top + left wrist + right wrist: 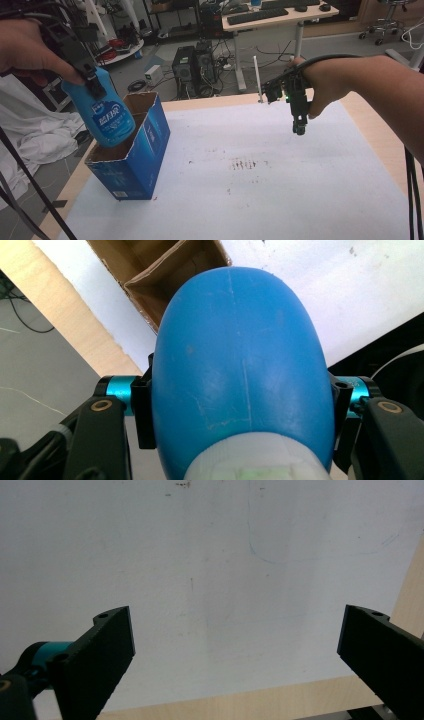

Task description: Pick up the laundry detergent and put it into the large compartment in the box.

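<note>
1. the blue bottle hangs base-down over the open top of the blue cardboard box, its lower end right at the rim of the nearer compartment. from where i stand it looks lined up to go straight in, not yet resting on the bottom.
2. the left gripper pinches the bottle near its top, jaws clamped on either side of the body; in the left gripper view the blue bottle bulges between the black jaws. holding it high like that leaves the base free to enter the box.
3. the box stands upright at the left edge of the white table cover, a cardboard divider splitting it, so each bottle likely gets its own slot.
4. the right gripper hovers over the middle of the table, well apart from the box, pointing down. its jaws stand spread wide with nothing between them, probably just waiting out of the way.
</note>
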Demonstrator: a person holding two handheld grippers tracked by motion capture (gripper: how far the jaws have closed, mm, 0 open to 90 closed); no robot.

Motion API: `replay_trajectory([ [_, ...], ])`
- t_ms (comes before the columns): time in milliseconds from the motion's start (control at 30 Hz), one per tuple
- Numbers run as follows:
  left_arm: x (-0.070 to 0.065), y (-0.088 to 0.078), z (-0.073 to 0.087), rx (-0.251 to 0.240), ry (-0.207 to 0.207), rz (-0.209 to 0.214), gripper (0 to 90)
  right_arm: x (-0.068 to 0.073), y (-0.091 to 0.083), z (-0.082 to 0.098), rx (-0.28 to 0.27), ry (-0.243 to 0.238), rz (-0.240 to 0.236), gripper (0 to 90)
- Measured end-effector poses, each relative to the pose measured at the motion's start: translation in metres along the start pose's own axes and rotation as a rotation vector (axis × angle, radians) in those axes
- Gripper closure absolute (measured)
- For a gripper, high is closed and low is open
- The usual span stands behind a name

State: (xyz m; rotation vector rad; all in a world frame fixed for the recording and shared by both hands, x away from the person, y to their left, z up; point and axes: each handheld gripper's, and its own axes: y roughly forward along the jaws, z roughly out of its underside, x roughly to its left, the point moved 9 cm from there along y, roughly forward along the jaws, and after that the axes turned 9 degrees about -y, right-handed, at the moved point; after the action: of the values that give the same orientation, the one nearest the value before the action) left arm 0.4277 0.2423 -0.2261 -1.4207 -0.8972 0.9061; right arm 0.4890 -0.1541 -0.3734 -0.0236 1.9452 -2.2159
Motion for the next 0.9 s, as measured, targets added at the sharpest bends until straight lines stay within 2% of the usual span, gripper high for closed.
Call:
replay_trajectory([
  [133, 0.005, 0.014, 0.001, 0.004, 0.046, -0.009, 37.8, 0.001, -0.001, 0.001, -0.004, 0.004, 0.003, 0.8],
  [167, 0.005, 0.014, 0.001, 0.004, 0.046, -0.009, 37.8, 0.001, -0.001, 0.001, -0.004, 0.004, 0.003, 0.8],
  [267, 0.009, 0.028, 0.002, 0.013, 0.063, -0.006, 37.8, 0.001, -0.002, 0.002, -0.004, 0.008, 0.005, 0.8],
  [400, 0.011, 0.054, 0.003, 0.023, 0.126, -0.004, 37.8, 0.001, -0.002, 0.001, -0.002, 0.0, 0.008, 0.8],
  [500, 0.011, 0.06, 0.004, 0.022, 0.139, -0.007, 37.8, 0.002, -0.002, 0.0, -0.001, 0.001, 0.007, 0.8],
  [533, 0.013, 0.077, 0.004, 0.029, 0.196, -0.013, 37.8, 0.001, -0.002, -0.002, -0.002, -0.003, 0.01, 0.8],
  [633, 0.014, 0.082, 0.004, 0.036, 0.205, -0.014, 37.8, 0.003, -0.002, -0.002, 0.0, 0.006, 0.005, 0.8],
  [667, 0.016, 0.094, 0.003, 0.041, 0.256, -0.011, 37.8, 0.002, -0.002, -0.003, -0.004, -0.003, 0.009, 0.8],
  [733, 0.016, 0.102, 0.003, 0.047, 0.293, -0.016, 37.8, 0.002, -0.001, -0.004, 0.0, -0.015, 0.01, 0.8],
  [900, 0.017, 0.12, 0.0, 0.044, 0.335, -0.032, 37.8, 0.003, -0.001, -0.004, 0.007, 0.005, 0.003, 0.8],
])
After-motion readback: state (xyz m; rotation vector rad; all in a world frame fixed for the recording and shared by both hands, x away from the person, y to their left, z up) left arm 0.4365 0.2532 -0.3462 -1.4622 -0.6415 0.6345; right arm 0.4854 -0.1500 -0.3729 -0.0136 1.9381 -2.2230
